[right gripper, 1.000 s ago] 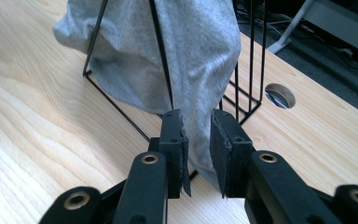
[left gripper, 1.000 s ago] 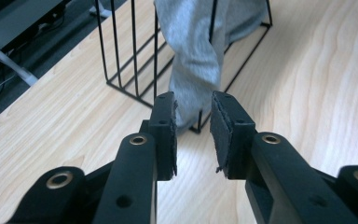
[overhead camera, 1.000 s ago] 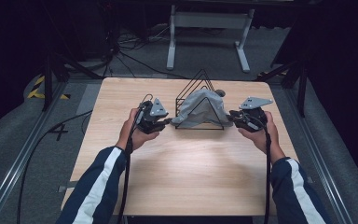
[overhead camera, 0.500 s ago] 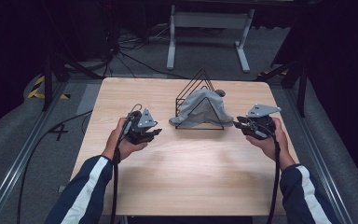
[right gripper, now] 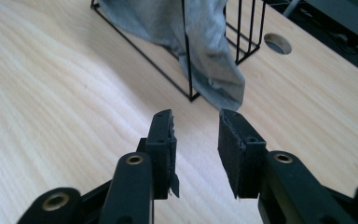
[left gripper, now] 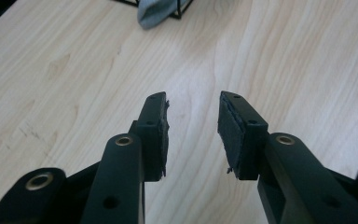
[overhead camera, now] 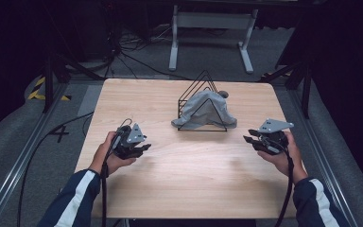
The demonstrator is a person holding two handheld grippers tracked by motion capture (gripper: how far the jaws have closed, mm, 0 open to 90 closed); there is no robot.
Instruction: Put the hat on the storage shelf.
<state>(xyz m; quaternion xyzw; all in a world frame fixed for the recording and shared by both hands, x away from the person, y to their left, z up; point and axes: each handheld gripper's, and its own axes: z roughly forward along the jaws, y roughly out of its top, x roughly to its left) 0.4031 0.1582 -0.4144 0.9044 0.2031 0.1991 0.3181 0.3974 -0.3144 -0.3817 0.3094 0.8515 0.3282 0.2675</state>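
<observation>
A light wooden bench (overhead camera: 184, 189) with rounded corners stands on grey floor (overhead camera: 9, 156), flanked by metal rails (overhead camera: 23, 156) on either side. Beyond its far edge, a white metal stand (overhead camera: 208, 28) rises against a dark background, with black cables (overhead camera: 137, 59) strewn across the floor near it. Yellow-and-black hazard tape (overhead camera: 40, 90) marks the floor at left. A round hole (right gripper: 278, 43) pierces the bench top near one corner.

Grey cloth (left gripper: 154, 13) cropped by top edge
</observation>
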